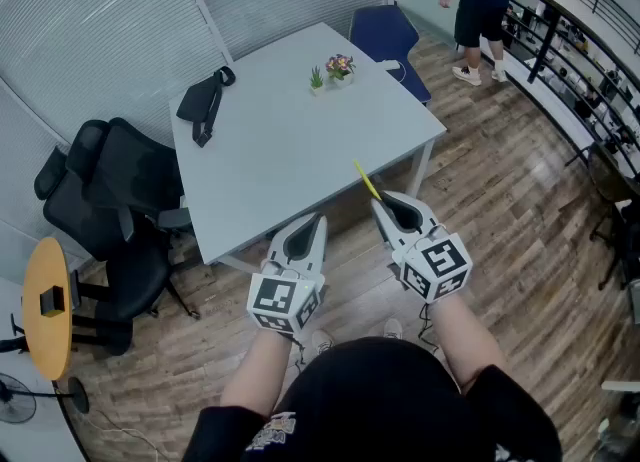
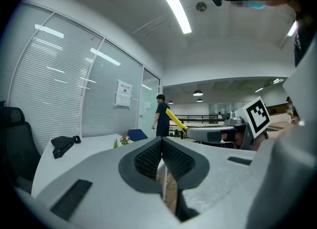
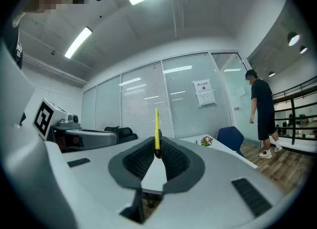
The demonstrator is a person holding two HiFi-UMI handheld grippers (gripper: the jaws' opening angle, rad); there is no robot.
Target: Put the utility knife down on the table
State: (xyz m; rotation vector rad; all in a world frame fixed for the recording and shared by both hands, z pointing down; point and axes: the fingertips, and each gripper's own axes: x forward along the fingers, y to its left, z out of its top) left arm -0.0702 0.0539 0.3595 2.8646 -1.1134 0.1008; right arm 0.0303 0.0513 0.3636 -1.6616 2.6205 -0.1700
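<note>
A thin yellow utility knife (image 1: 366, 180) sticks up and forward out of my right gripper (image 1: 381, 204), whose jaws are shut on its lower end. In the right gripper view the utility knife (image 3: 157, 130) rises straight up from between the pads. It also shows in the left gripper view as a yellow utility knife (image 2: 176, 120) slanting out of the right gripper (image 2: 190, 131). My left gripper (image 1: 318, 220) is shut with nothing in it, beside the right one. Both hang just short of the near edge of the grey table (image 1: 290, 150).
On the table lie a black bag (image 1: 205, 102) at the far left and small potted plants (image 1: 331, 72) at the back. Black office chairs (image 1: 110, 200) stand left of it, a blue chair (image 1: 385, 38) behind. A person (image 1: 484, 5) stands at the far right.
</note>
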